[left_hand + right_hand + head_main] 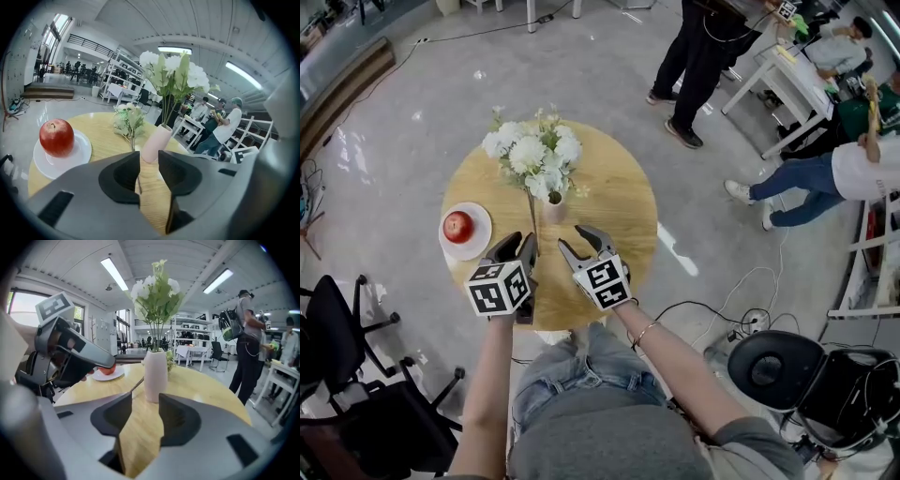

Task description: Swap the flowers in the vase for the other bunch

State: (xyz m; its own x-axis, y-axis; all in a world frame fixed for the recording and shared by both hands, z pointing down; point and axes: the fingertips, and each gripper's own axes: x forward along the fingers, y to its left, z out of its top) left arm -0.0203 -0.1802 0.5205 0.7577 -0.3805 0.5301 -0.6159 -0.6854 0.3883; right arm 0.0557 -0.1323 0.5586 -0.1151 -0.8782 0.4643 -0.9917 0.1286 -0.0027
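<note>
1. Head view. Round wooden table [614, 187] on a pale shop floor, with people standing or seated at the upper right.
   - Vase [553, 210] stands upright near the table's middle and holds the white flowers [546, 155].
   - Other bunch lies flat just left of the vase. Its stem [532, 225] runs lengthwise toward the person.
   - Plate [473, 246] with an apple [457, 226] sits at the left edge.
   - Left gripper [521, 240] sits at the near end of that stem.
   - Right gripper [572, 237] is beside it, just short of the vase and slightly right of it.

2. Left gripper view.
   - Jaws stand apart, with a gap wider than the stem [133, 145], which passes between them close to the left jaw. No pad visibly presses on it.
   - Other bunch [127, 119] has its head straight ahead on the tabletop, long axis nearly in line with the jaws.
   - Vase [157, 140] is just right of that line.
   - Judgement: this hand is the nearer one to the loose bunch and is set to close across the stem.

3. Right gripper view.
   - Jaws are spread, with only bare tabletop between them.
   - Vase [155, 376] stands dead ahead, upright and near but not touched. The white flowers [157, 291] rise vertically above it.
   - Judgement: this hand is the nearer one to the vase. Its flower stems have to be lifted straight up, so the grip point lies ahead of and above the jaws.
</note>
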